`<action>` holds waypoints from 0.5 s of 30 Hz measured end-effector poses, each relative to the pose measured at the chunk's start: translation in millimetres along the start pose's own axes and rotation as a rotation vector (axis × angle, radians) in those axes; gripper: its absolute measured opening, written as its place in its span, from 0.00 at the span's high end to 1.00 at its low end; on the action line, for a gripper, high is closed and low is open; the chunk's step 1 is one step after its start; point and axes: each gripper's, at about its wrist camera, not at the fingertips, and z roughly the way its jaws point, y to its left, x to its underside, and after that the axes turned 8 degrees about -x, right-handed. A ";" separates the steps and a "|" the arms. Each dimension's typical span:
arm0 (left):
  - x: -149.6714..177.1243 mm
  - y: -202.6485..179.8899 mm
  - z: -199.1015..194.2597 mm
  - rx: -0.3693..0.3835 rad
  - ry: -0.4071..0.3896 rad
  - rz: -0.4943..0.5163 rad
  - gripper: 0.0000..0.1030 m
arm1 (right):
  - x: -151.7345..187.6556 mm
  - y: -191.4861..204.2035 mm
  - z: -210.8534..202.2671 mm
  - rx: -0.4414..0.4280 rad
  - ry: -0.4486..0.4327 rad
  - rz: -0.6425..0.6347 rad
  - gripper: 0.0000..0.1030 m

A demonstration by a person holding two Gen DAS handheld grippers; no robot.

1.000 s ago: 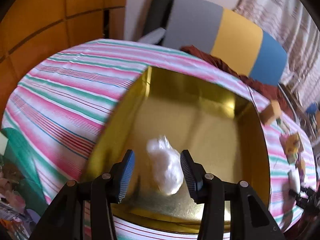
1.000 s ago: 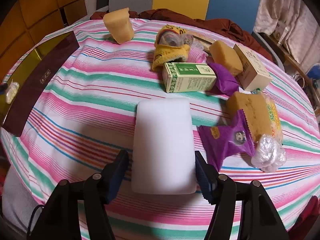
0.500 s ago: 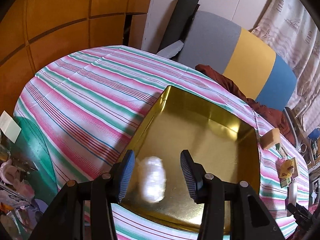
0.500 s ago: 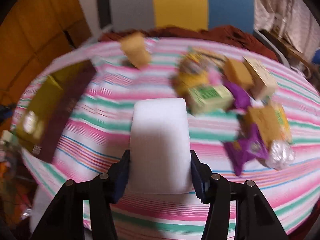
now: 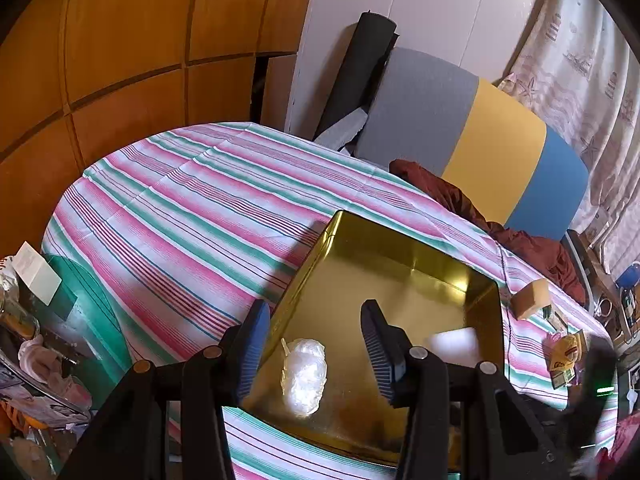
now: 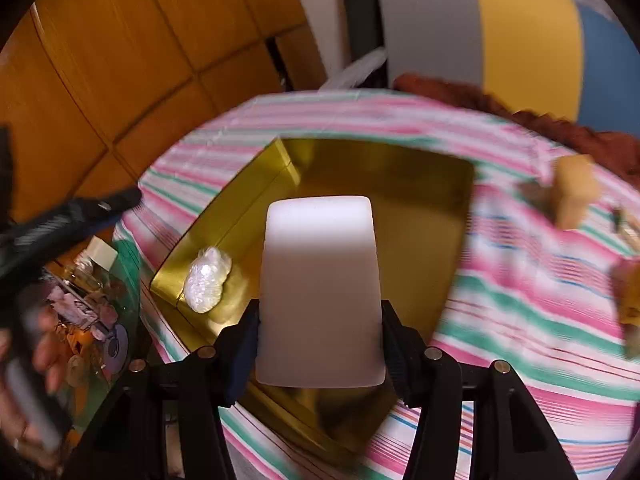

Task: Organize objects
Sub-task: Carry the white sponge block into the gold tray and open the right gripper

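Striped cloth surface (image 5: 192, 216) carrying shiny gold tray (image 6: 256, 196). Now hovering over tray: right gripper (image 6: 320, 344), fingers clamping smooth white block (image 6: 320, 288). Left gripper (image 5: 314, 350) now withdrawing, fingers spread, empty, above crinkled plastic bundle (image 5: 305, 376).

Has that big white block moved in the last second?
Yes. The white block, clamped in the right gripper, left the striped tablecloth beside the snacks and now hangs over the gold box.
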 end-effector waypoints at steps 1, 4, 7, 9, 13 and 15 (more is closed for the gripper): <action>-0.9 0.8 -0.7 0.002 0.000 -0.002 0.54 | -0.9 5.1 16.0 0.001 0.026 0.005 0.45; -2.6 4.8 -1.9 0.014 0.003 -0.019 0.54 | 2.0 10.4 51.1 0.008 0.085 0.028 0.45; -3.6 7.3 -2.5 0.024 0.002 -0.031 0.54 | 4.2 16.7 71.1 0.015 0.101 0.043 0.43; -3.1 6.6 -3.5 0.024 -0.003 -0.028 0.54 | 5.2 20.8 78.5 -0.015 0.094 0.069 0.41; -3.0 6.2 -4.7 0.027 -0.010 -0.030 0.54 | 6.5 22.7 73.3 -0.104 0.062 0.129 0.20; -1.7 4.5 -3.8 0.032 -0.008 -0.033 0.54 | 7.4 23.1 61.7 -0.116 0.030 0.133 0.19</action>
